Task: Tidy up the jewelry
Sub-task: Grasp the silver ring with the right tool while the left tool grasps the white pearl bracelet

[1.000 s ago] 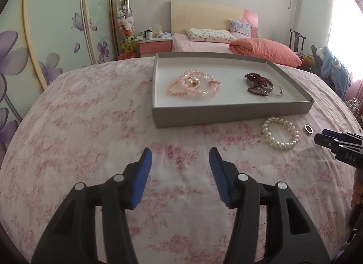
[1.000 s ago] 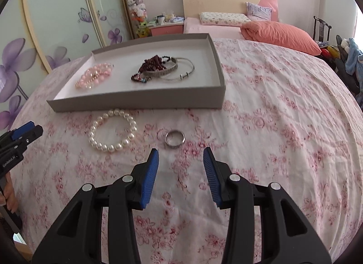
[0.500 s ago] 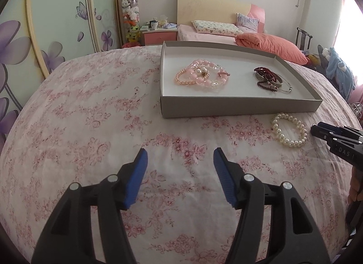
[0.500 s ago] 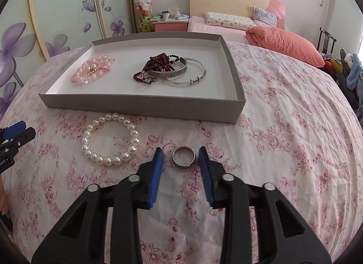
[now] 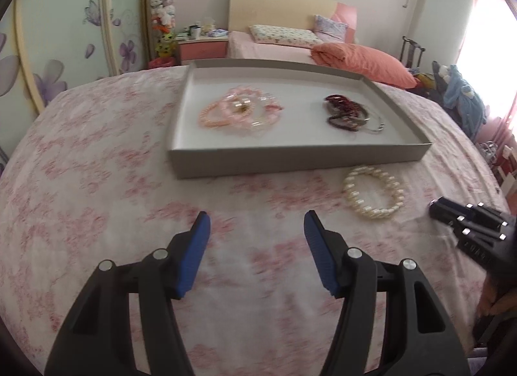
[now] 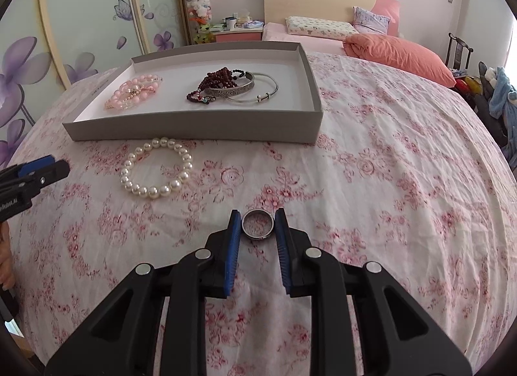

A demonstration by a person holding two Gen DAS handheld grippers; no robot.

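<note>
A grey tray [image 6: 194, 123] [image 5: 290, 159] sits on the floral bedspread. It holds pink bead bracelets [image 6: 134, 93] [image 5: 239, 111], a dark red bead strand [image 6: 213, 80] [image 5: 342, 109] and silver bangles [image 6: 255, 90]. A white pearl bracelet [image 6: 155, 166] [image 5: 373, 191] lies on the cloth in front of the tray. My right gripper [image 6: 258, 222] is shut on a silver ring [image 6: 257, 224], its blue pads touching the ring's two sides. My left gripper [image 5: 255, 224] is open and empty over the cloth, left of the pearls; it also shows in the right wrist view [image 6: 35, 169].
A bed with an orange pillow [image 6: 400, 56], a pink nightstand [image 6: 239, 33] and a floral wardrobe door [image 6: 80, 20] stand behind. Clothes and a chair [image 6: 484, 85] are at the right. The bedspread falls away at the near and side edges.
My right gripper has moved forward over the ring and closed its jaws onto it. My left gripper has shifted a little, staying open.
</note>
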